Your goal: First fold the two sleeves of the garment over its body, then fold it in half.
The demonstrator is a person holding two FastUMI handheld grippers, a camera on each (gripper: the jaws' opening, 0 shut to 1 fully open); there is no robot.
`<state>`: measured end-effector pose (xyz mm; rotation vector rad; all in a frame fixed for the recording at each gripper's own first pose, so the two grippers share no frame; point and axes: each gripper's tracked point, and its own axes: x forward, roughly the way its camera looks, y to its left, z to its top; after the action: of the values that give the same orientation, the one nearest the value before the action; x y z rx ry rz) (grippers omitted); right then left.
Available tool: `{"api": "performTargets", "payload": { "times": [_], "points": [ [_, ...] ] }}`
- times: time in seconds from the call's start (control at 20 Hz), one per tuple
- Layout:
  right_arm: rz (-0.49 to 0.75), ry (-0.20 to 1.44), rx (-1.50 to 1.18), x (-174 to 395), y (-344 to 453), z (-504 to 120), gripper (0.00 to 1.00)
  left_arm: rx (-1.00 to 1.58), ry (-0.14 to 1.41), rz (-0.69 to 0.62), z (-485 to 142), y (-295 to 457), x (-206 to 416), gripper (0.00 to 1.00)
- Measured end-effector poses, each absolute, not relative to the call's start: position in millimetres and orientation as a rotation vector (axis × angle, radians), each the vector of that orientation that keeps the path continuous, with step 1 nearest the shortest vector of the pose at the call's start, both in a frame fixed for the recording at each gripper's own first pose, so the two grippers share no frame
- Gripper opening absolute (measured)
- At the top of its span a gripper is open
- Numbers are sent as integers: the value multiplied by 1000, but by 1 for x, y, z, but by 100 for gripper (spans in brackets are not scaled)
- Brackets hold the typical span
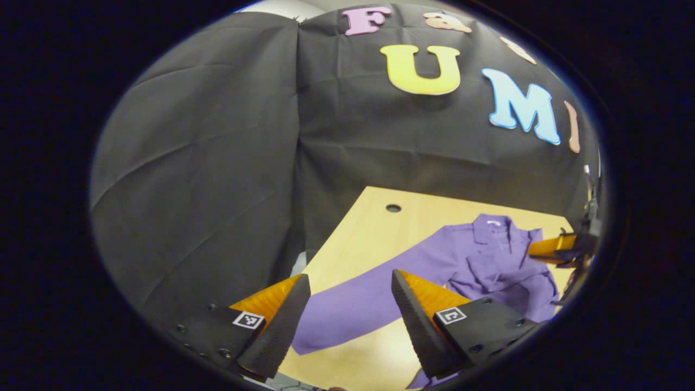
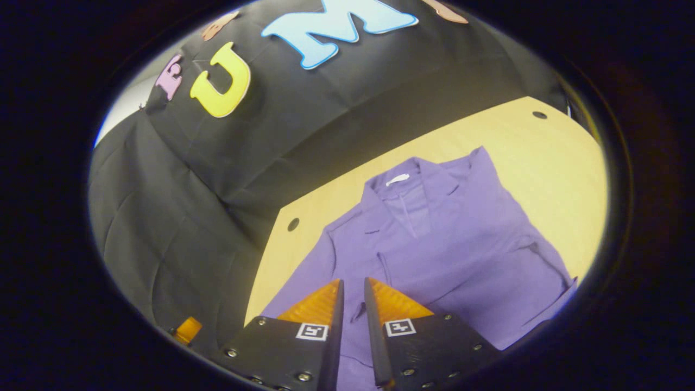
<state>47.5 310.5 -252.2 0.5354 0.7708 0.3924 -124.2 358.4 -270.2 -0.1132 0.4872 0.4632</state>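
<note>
A purple collared garment [image 2: 434,239] lies flat on the wooden table [image 2: 543,163], collar toward the booth wall. In the right gripper view one sleeve [image 2: 505,260] lies folded across its body. In the left gripper view the other sleeve [image 1: 347,309] stretches out diagonally over the table [image 1: 353,233]. My left gripper [image 1: 350,277] hovers open above that sleeve's cuff end, nothing between its fingers. My right gripper [image 2: 353,282] hangs over the garment's lower front with its fingers drawn together to a thin slit, holding nothing I can see. It also shows far right as the right gripper [image 1: 559,248] above the garment [image 1: 488,260].
Black cloth walls close in the table at the back and on one side. Round cable holes [image 1: 393,208] [image 2: 293,224] [image 2: 539,114] sit near the table's far corners. Bare wood lies beside the garment [image 2: 564,179].
</note>
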Motion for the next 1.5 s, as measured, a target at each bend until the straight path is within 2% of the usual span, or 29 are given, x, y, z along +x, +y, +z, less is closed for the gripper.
{"api": "performTargets", "payload": {
  "times": [0.35,0.4,0.5,0.55,1.1,1.15,1.3,1.45,1.5],
  "points": [
    [360,716,481,46,272,-222,25,-236,625,605,-360,405,-149,100],
    [351,708,467,45,266,-220,16,-239,642,613,-370,408,-151,100],
    [338,701,433,41,252,-217,16,-242,670,619,-383,413,-155,100],
    [331,700,420,37,245,-216,27,-244,685,623,-390,414,-156,100],
    [155,626,407,17,137,-182,27,-216,847,652,-454,408,-165,100],
    [138,613,414,16,128,-182,27,-217,821,652,-453,407,-158,100],
    [103,588,419,14,106,-177,27,-229,836,675,-456,405,-157,95],
    [84,576,414,13,89,-178,27,-310,813,694,-457,402,-154,95],
    [79,573,415,13,85,-178,27,-312,810,706,-458,401,-154,91]
  ]
}}
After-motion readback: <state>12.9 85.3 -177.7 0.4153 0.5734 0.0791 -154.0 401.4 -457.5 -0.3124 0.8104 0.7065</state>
